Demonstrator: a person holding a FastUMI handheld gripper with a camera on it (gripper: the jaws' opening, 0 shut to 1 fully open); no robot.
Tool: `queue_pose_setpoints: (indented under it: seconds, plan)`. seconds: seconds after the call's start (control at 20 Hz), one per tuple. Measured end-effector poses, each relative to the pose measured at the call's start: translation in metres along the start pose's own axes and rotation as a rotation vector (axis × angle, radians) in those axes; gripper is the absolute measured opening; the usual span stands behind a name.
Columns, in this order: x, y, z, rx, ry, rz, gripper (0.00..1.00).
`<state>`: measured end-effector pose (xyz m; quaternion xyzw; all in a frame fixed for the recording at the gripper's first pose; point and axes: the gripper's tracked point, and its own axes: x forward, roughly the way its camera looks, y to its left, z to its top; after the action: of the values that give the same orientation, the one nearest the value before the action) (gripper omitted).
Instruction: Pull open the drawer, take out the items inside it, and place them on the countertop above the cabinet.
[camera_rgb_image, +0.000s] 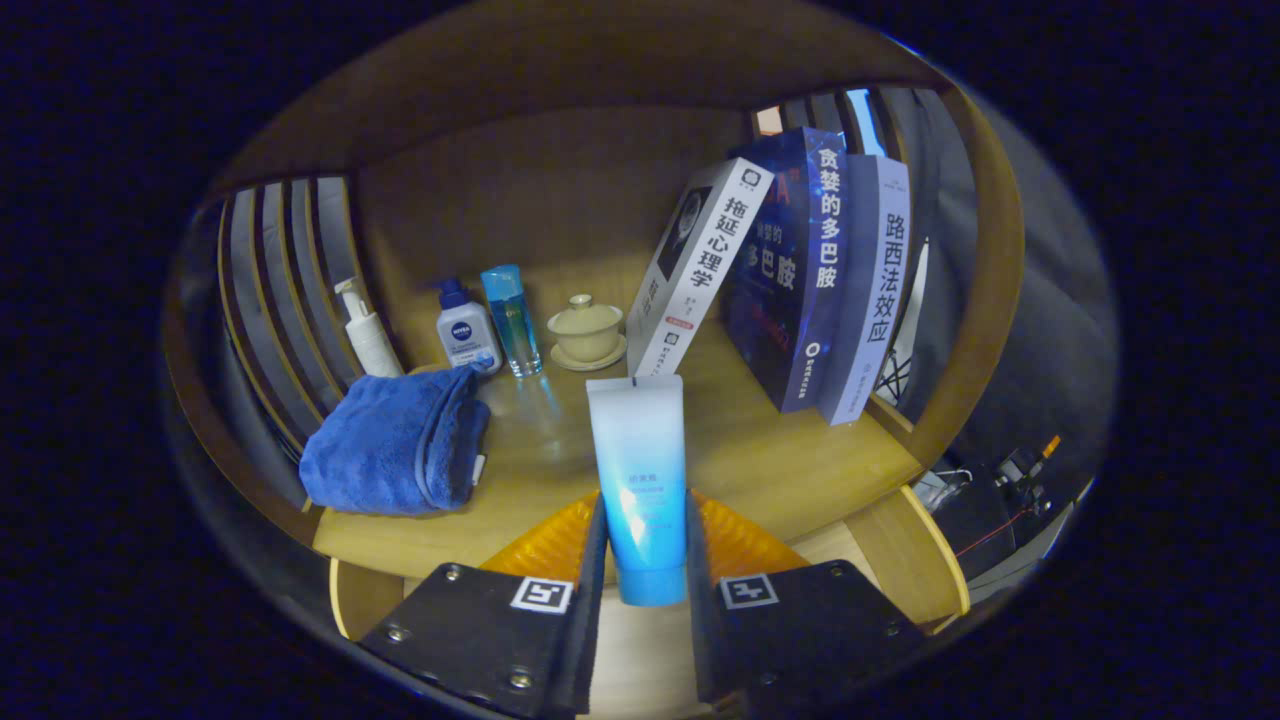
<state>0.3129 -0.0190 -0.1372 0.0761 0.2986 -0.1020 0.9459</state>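
Wooden countertop (760, 470) spread beyond the fingers, backed by a wooden panel and flanked by slatted sides. Three books (800, 280) upright at the right rear, the leftmost one leaning against its neighbours. Folded blue towel (395, 445) lying at the left, near the front edge. Along the back, left to right: white pump bottle (365, 330), small white bottle with a dark cap (465, 330), slim clear blue bottle (512, 320), then a lidded pale teacup on its saucer (586, 330), just beside the leaning book.

Gripper (645, 530) closed narrow on a blue-and-white tube (640, 470), both fingers pressing its lower half, cap end down between them, crimped end pointing up and ahead toward the teacup. Tube held over the front part of the countertop, between towel and books; contact with the surface impossible to judge from here.

Drawer itself out of sight, so whether more remains inside cannot be told. Judging by the layout: drawer presumably opened already, at least this item lifted out, and placement of the tube in hand as the current step. Left to do: setting the tube down on a bare patch, most likely the open space ahead of the fingers, releasing it, then checking the drawer for anything else.
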Motion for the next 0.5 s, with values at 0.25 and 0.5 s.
queue_pose_setpoints:
  seconds: [0.25,0.5]
  plan:
    - [0.015,0.001,-0.012,0.019,0.028,0.015,0.39]
    - [0.027,-0.001,-0.016,0.049,0.040,0.027,0.39]
